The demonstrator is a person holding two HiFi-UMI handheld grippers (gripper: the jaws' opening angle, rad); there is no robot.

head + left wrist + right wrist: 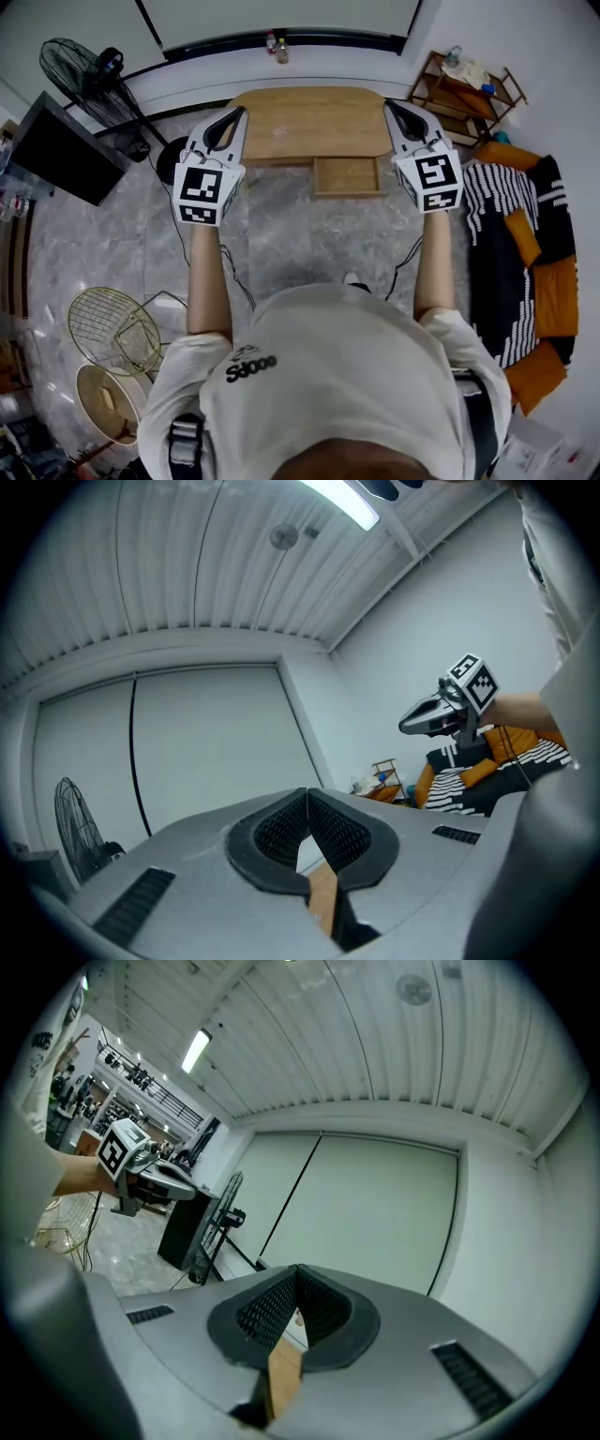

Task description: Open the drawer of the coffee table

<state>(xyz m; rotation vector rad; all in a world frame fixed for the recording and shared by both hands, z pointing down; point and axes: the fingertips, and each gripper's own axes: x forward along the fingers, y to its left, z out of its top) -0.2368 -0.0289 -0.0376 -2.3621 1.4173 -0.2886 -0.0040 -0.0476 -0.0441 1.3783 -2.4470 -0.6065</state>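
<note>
The wooden coffee table (309, 117) stands ahead of me on the marble floor. Its drawer (347, 176) sticks out from the front edge, right of the middle, and looks empty. My left gripper (236, 114) hovers over the table's left end, jaws shut with nothing between them; its tips (306, 794) meet in the left gripper view. My right gripper (389, 105) hovers over the table's right end, also shut and empty, with its tips (296, 1271) touching. Neither gripper touches the drawer. Each gripper shows in the other's view: the right one (441, 714) and the left one (155, 1177).
A black standing fan (89, 80) and a dark cabinet (66, 150) are at the left. A sofa with a striped throw and orange cushions (525, 253) lines the right side. A wooden shelf (464, 89) stands at the back right, a wire basket (108, 328) near left.
</note>
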